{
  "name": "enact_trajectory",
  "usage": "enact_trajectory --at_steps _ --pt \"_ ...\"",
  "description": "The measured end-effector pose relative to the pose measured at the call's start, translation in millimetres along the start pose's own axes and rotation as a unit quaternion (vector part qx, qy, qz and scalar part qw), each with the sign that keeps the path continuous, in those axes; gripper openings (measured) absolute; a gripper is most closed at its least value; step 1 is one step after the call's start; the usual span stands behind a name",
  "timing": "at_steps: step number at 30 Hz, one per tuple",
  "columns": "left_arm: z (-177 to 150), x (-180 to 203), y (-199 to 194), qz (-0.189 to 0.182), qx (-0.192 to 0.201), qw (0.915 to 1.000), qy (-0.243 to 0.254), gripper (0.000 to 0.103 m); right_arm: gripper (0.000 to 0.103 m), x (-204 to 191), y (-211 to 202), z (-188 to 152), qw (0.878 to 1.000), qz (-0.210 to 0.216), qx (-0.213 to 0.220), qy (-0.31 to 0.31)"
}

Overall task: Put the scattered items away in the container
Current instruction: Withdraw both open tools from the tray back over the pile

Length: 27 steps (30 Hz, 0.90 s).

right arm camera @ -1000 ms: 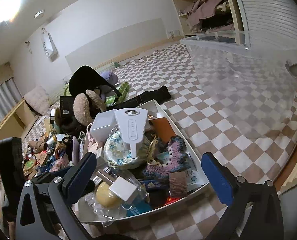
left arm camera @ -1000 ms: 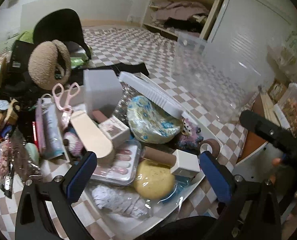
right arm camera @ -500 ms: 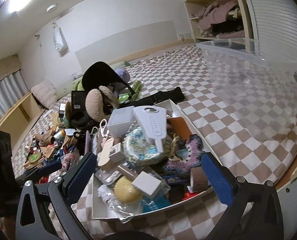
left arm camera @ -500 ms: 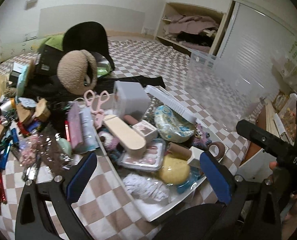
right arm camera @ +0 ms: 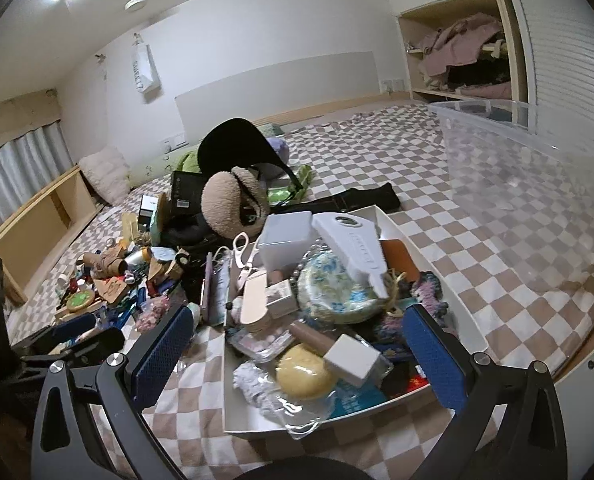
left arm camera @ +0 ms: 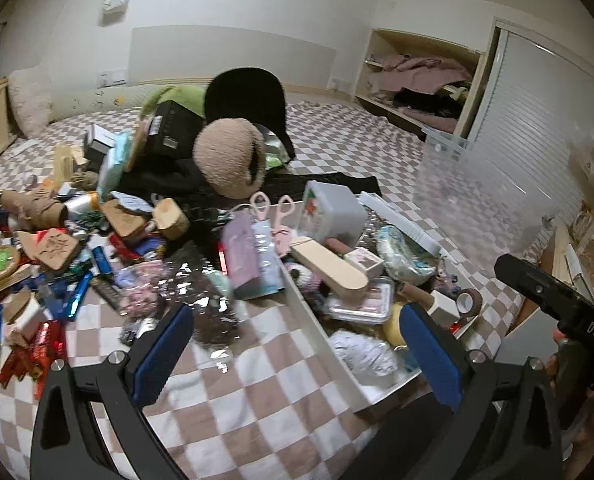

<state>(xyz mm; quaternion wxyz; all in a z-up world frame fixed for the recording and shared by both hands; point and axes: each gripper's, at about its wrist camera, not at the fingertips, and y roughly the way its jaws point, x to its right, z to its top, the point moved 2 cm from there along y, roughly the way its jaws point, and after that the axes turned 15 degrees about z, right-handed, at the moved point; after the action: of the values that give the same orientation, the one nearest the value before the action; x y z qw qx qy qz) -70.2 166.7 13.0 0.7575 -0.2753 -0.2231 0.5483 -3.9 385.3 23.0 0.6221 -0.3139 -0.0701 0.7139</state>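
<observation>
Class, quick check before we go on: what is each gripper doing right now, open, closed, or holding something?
Left gripper: open, holding nothing.
Right gripper: open, holding nothing.

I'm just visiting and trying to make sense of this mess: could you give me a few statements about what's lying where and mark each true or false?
1. The pink scissors lie at the white tray's far edge. True.
2. The left gripper holds the yellow sponge. False: its jaws are open and hold nothing; the sponge lies in the tray.
3. The clear plastic bin is packed with items. False: it looks empty.
4. The right gripper has open jaws. True.
5. A black cap sits behind the beige earmuffs. True.
</observation>
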Motion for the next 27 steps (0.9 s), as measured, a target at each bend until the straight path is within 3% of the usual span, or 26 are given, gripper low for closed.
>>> enact_trajectory --at_steps 13,27 --pt "-14 -38 -30 0.035 0.018 0.9991 -0.014 0.103 0.103 -39 4 -19 0.998 -0.010 -0.008 -0.054" --pt "-30 -51 -48 0.063 0.031 0.9975 -0.006 0.103 0.103 -61 0 -35 0.998 0.005 -0.008 -0.058"
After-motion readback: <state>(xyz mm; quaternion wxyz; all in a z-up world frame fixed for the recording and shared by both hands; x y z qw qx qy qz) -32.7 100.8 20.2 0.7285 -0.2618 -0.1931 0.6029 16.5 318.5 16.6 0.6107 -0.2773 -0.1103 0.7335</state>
